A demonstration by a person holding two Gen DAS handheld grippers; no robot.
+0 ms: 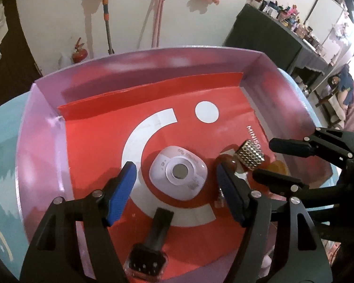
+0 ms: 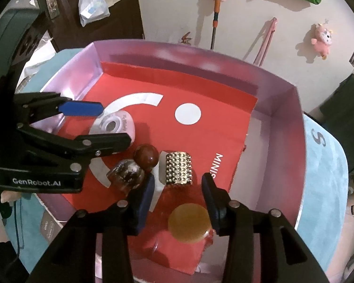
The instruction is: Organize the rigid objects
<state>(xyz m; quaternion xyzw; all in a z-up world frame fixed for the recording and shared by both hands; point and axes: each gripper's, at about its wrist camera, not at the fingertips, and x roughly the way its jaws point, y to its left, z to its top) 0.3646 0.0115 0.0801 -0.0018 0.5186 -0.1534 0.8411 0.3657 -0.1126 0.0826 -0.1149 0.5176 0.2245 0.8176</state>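
Observation:
A pink box (image 1: pixel 39 108) lined with red Miniso paper holds the objects. In the left wrist view my left gripper (image 1: pixel 177 167) is open over a white-pink rounded case (image 1: pixel 178 172); a dark nail polish bottle (image 1: pixel 151 247) lies below it. My right gripper (image 2: pixel 177 184) is open just above a studded gold perfume bottle (image 2: pixel 179 168) with an amber round base (image 2: pixel 189 222). A clear bottle (image 2: pixel 125 174) with a brown ball cap (image 2: pixel 145 156) lies left of it. The right gripper (image 1: pixel 264 160) also shows in the left wrist view, the left gripper (image 2: pixel 111 125) in the right wrist view.
The box (image 2: pixel 283 127) sits on a light blue cloth (image 2: pixel 323 165). Its walls rise on all sides. A broom, plush toys and a fire extinguisher (image 1: pixel 79 53) are at the wall behind. A dark table (image 1: pixel 271 33) with small items stands at the right.

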